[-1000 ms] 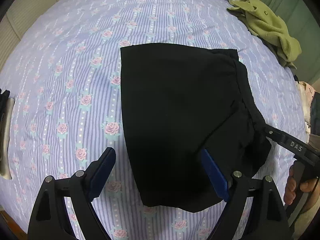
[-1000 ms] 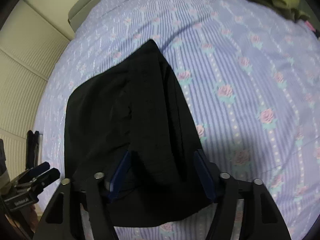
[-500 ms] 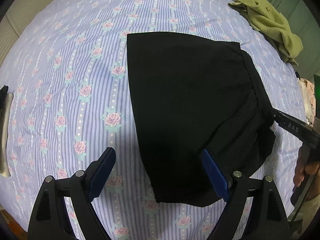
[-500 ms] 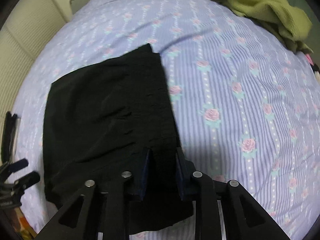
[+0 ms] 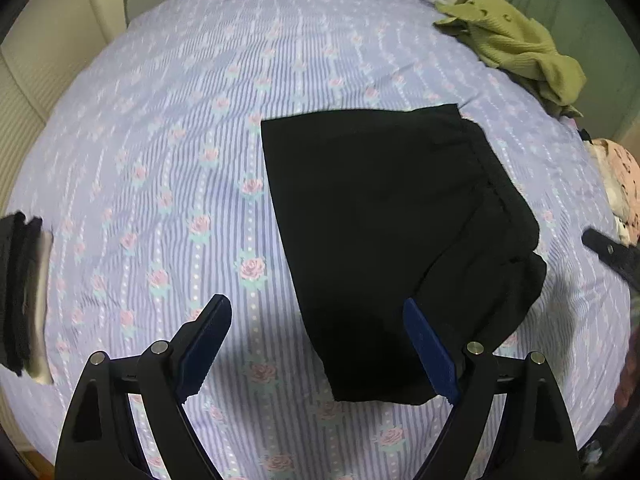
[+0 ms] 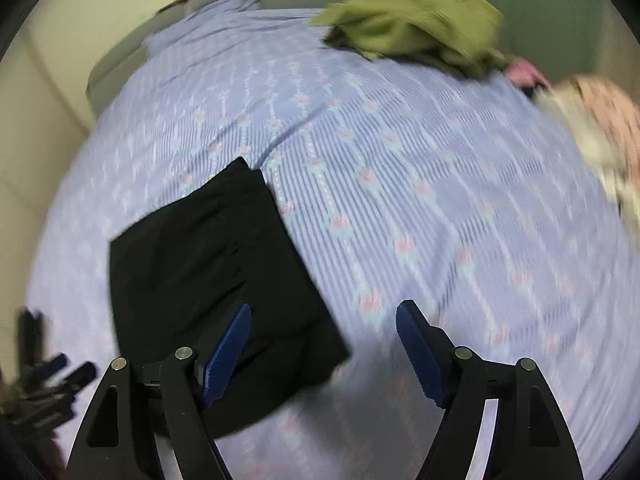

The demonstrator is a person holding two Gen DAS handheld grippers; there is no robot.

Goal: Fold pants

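The black pants (image 5: pixel 384 240) lie folded into a compact, roughly rectangular bundle on the bed (image 5: pixel 160 160), which is covered with a lilac striped sheet printed with pink roses. The bundle rests flat near the middle of the bed, its gathered waistband edge on the side toward the right gripper.

The left gripper (image 5: pixel 320 344) hangs above the bed with its jaws spread wide and nothing between the blue pads: one pad is over bare sheet just beside the pants, the other is over the near corner of the pants, without pressing on them.

The right gripper (image 6: pixel 324 344) has just been opening; its jaws now stand apart and released, with no cloth caught between them. In its own view, one pad is over the near edge of the pants and the other over bare sheet beside them. The view is blurred. From the left wrist view only a dark tip of it shows (image 5: pixel 612 256), apart from the pants on their waistband side.

A crumpled olive-green garment (image 5: pixel 516 44) lies at the far corner of the bed, well apart from the pants. A pink and white patterned cloth (image 6: pixel 600 128) lies at the bed's edge beyond the waistband side. A dark folded stack (image 5: pixel 20 288) sits at the opposite edge of the bed from that cloth.
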